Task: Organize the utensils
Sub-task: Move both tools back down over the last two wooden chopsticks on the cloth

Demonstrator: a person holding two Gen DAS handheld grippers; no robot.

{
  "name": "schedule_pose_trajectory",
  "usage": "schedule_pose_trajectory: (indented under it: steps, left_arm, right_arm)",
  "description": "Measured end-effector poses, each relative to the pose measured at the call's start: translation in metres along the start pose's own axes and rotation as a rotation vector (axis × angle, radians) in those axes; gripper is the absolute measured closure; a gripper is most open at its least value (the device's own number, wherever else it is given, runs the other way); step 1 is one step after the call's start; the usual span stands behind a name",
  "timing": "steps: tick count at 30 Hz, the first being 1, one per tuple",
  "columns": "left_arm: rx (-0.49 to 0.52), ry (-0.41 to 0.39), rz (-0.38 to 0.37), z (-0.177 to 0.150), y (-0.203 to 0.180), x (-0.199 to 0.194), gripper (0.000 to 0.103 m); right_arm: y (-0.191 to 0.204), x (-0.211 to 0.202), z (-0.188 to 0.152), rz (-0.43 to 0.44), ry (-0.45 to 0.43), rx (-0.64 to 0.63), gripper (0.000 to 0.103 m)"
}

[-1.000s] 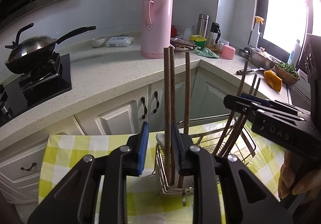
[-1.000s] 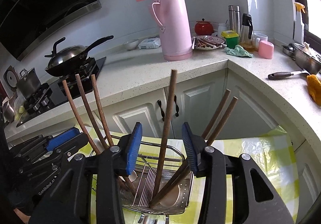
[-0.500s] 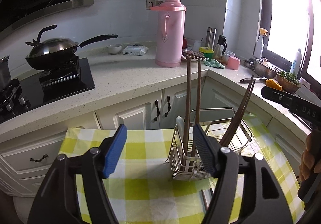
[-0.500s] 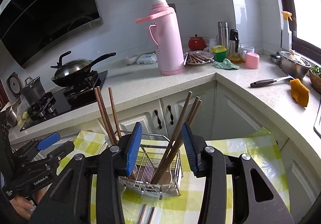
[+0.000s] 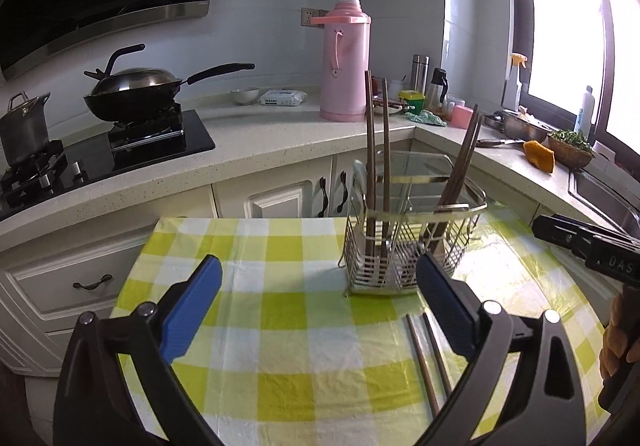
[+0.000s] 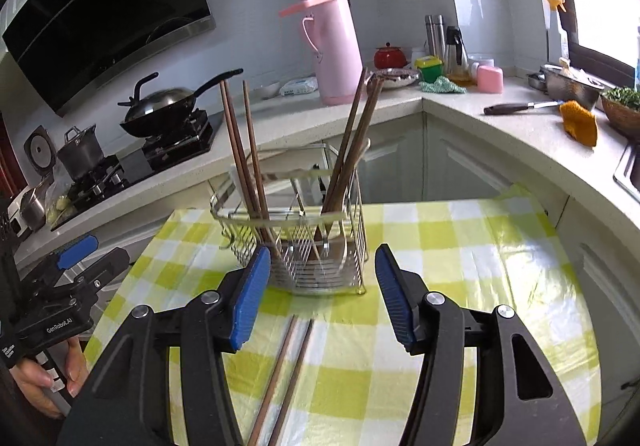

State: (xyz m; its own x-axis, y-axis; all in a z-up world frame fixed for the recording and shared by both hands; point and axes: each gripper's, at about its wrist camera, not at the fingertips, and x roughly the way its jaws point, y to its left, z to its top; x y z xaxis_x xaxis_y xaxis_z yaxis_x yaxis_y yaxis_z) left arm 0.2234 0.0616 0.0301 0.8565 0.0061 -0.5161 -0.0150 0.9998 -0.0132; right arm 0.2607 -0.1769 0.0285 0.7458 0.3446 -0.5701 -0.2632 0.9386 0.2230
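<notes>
Setting: a kitchen corner is being shown, with a pale speckled counter (image 5: 280, 138) behind and a table covered by a green-and-white checked cloth (image 5: 280, 310) in front.

Item, wire caddy (image 6: 296, 246): it is being seen upright on the cloth, just ahead of both grippers. Brown chopsticks are standing in it in two groups, one at its left side (image 6: 240, 150) and one at its right (image 6: 352, 142).

Item, loose chopstick pair (image 6: 288, 366): it is lying flat on the cloth, just short of the caddy, directly below the right gripper.

Item, left gripper (image 5: 316, 298): its jaws have just been opening and are being held wide apart, with nothing between them.

Item, right gripper (image 6: 320, 286): its jaws have just been opening as well and are standing apart, empty.

Risks, as judged: the thin flat pair is likely being made hard to pinch against the slippery cloth, and the cloth may be caught instead. One stick may be lifted alone. The light caddy may be nudged or tipped by a passing finger, and the standing sticks knocked askew.

Not determinable: the near ends of the loose pair are being hidden by gripper bodies in both views. The caddy's partitions and what lies at its bottom are being obscured by wire and glare. Only fingers of the person (image 6: 48, 378) are being shown.
</notes>
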Motion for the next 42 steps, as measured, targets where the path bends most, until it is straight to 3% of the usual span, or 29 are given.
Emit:
schedule_pose_trajectory:
  steps: [8,18,26,42]
  left_arm:
    - [0.049,0.023,0.051,-0.057,-0.011,0.005,0.008]
    - [-0.036,0.114,0.039,-0.096,0.000,0.022,0.008]
    - [-0.060,0.162,0.039,-0.116,0.011,0.028,0.008]
    - [-0.065,0.151,0.036,-0.121,0.019,0.024,0.008]
  right_arm:
    - [-0.005,0.019,-0.063,-0.011,0.068,0.039,0.050]
    - [0.000,0.040,-0.109,-0.056,0.162,0.011,0.050]
    - [0.019,0.060,-0.123,-0.055,0.210,-0.027,0.051]
    - [0.047,0.103,-0.123,-0.141,0.315,-0.106,0.075]
